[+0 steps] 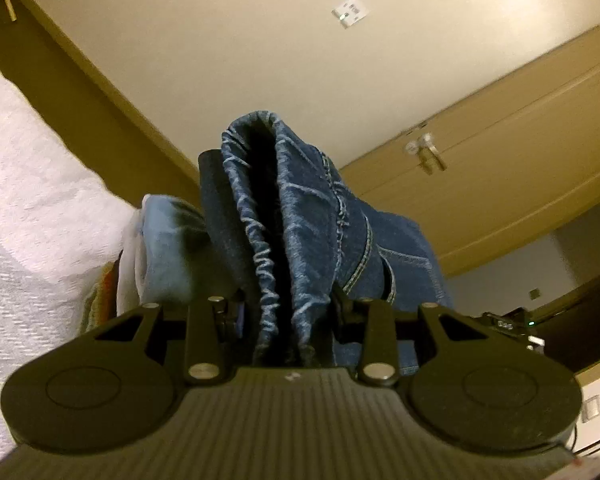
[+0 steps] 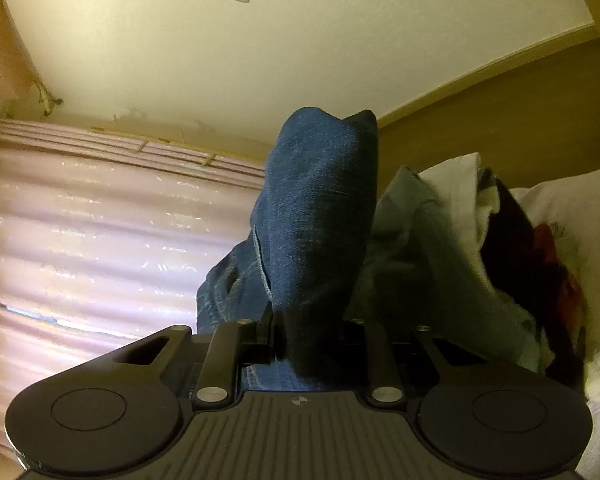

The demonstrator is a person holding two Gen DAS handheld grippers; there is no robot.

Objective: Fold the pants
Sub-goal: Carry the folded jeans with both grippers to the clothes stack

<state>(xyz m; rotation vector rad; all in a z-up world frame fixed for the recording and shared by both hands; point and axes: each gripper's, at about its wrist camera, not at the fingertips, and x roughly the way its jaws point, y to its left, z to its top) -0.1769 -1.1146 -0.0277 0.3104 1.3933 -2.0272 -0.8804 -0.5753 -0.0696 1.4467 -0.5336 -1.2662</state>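
The blue denim pants (image 1: pixel 308 216) fill the middle of the left wrist view, their gathered elastic waistband running up between the jaws. My left gripper (image 1: pixel 268 168) is shut on that waistband. Its left finger (image 1: pixel 214 192) shows as a dark bar beside the cloth, and the right finger is hidden under denim. In the right wrist view a thick bunch of the same pants (image 2: pixel 320 208) stands up between the jaws, with a stitched seam hanging down at the left. My right gripper (image 2: pixel 324 184) is shut on this bunch, and the cloth covers both of its fingers.
A white textured bed cover (image 1: pixel 28 208) lies at the left, with a pile of other clothes (image 1: pixel 164 248) at its edge. A wooden door (image 1: pixel 500 152) stands at the right. In the right wrist view are a pink curtain (image 2: pixel 100 220), heaped garments (image 2: pixel 460 232) and white bedding (image 2: pixel 572 200).
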